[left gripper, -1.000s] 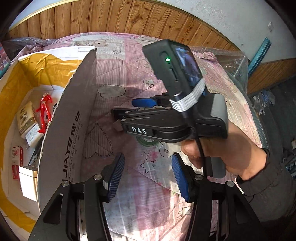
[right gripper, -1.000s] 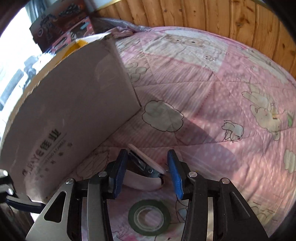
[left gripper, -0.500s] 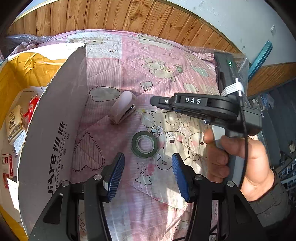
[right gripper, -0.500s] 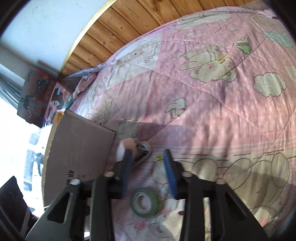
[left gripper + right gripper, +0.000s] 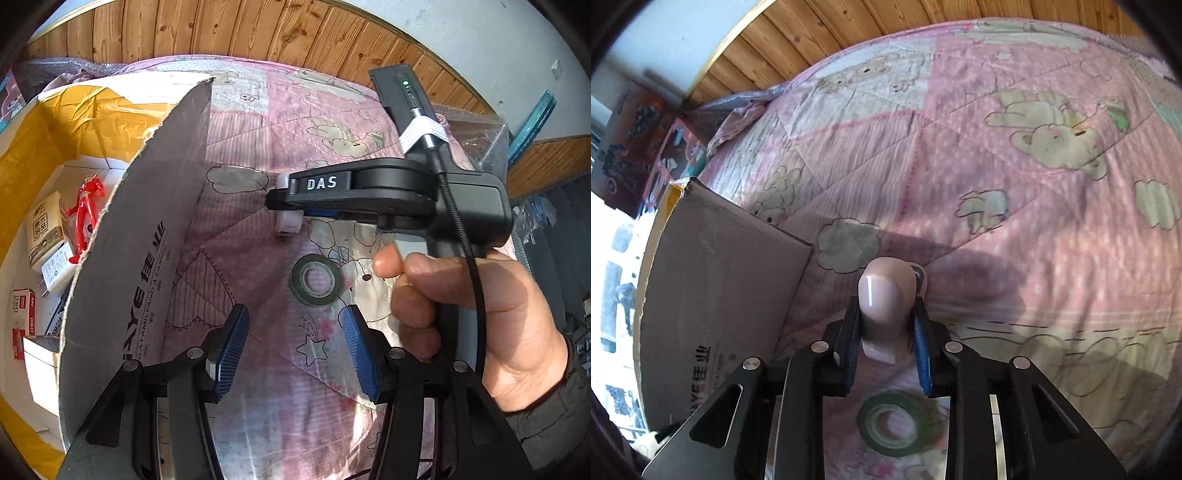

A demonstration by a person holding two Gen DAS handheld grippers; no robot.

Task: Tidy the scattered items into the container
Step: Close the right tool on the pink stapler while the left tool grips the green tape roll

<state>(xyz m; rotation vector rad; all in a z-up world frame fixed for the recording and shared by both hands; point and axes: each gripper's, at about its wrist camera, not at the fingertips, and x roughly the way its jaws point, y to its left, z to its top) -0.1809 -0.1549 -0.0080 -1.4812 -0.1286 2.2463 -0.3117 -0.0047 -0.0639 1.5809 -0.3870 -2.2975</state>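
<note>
Left wrist view:
Left gripper: wide open, nothing between the blue pads, hovering over the pink quilt.
Tape roll: flat on quilt, just ahead of the pads.
Cardboard box: left, flap up; inside a red toy figure and small cartons.
Right gripper: held by a hand, tip on the pale stapler, off the quilt.

Right wrist view:
Right gripper: closed tight around stapler, lifted.
Tape roll: below, on quilt.
Box: to the left.
</note>
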